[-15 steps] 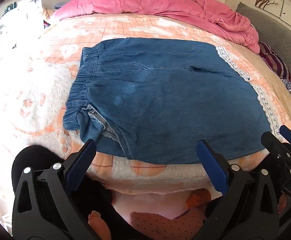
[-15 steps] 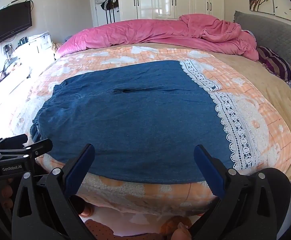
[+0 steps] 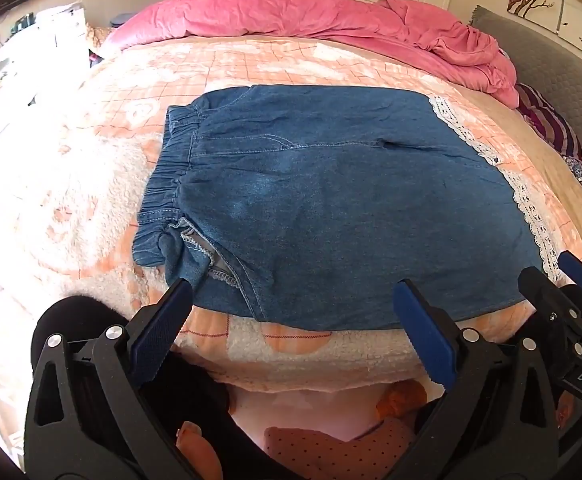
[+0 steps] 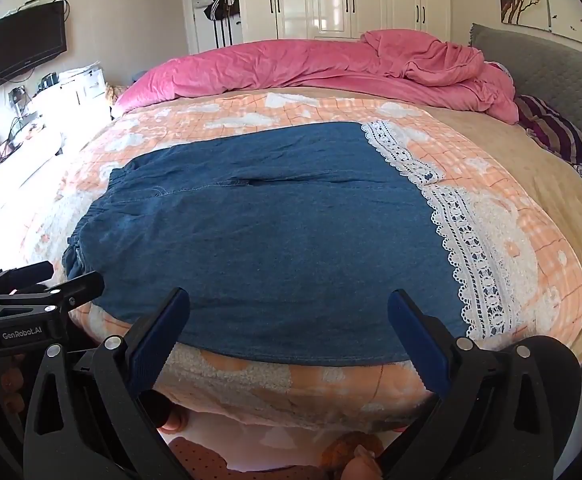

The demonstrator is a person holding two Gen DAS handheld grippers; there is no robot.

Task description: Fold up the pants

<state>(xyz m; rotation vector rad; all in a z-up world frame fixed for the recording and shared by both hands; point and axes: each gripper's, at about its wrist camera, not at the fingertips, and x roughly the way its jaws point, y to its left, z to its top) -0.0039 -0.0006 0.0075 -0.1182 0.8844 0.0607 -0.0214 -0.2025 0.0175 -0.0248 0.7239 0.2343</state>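
Blue denim pants [image 3: 331,208] with an elastic waistband at the left and white lace hems [image 3: 531,216] at the right lie flat on the bed, near its front edge. They also show in the right wrist view [image 4: 271,240], lace hem [image 4: 471,248] to the right. My left gripper [image 3: 291,312] is open and empty, just in front of the pants' near edge, by the waistband end. My right gripper [image 4: 287,320] is open and empty over the near edge, toward the leg end. Each gripper shows at the edge of the other's view.
The pants rest on an orange and white fleece blanket [image 3: 91,200]. A crumpled pink duvet [image 4: 331,68] lies at the far side. A grey headboard [image 4: 551,68] and a striped pillow [image 4: 555,136] are at the right. The bed edge is right below the grippers.
Both cameras have pulled back and up a little, so the pants sit slightly lower and farther. The pants have not moved and both grippers stay open.
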